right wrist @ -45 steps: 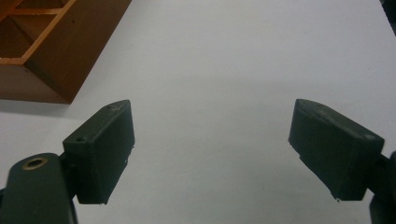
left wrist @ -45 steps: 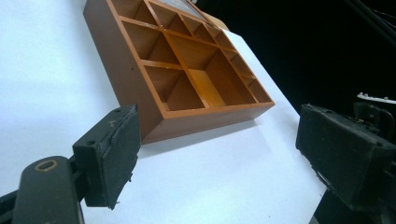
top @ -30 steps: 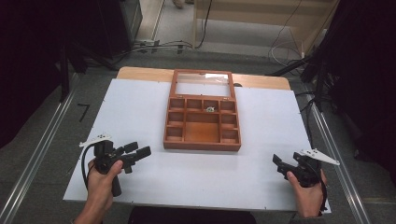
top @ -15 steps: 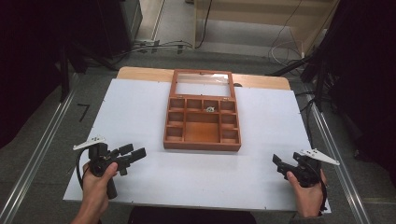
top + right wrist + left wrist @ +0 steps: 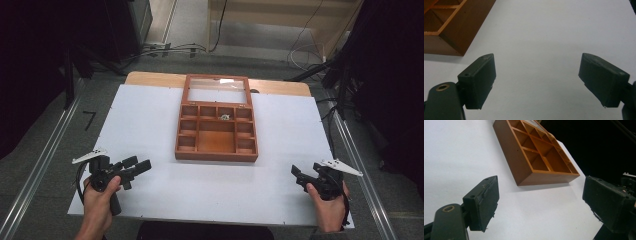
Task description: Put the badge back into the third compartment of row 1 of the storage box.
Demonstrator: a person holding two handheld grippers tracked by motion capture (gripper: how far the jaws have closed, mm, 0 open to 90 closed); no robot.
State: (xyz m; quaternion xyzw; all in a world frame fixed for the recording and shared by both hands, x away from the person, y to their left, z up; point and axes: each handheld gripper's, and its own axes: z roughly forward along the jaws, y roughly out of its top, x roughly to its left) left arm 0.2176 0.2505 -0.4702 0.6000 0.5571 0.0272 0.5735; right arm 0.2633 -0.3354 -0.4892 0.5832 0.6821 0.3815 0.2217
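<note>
A brown wooden box with several compartments and an open glass lid stands in the middle of the white table. One back compartment holds a small metallic item. My left gripper hovers open near the front left edge, empty, pointing right toward the box. My right gripper is open and empty near the front right edge, with the box corner at its upper left. In both gripper views the jaws stand wide apart over bare table.
The table's front edge runs just below both hands. Metal rails flank the table on both sides. Cables lie on the floor behind the table, and dark curtains stand at left and right.
My left gripper has drifted left and toward the front edge, away from the box. The right gripper has stayed in place.
</note>
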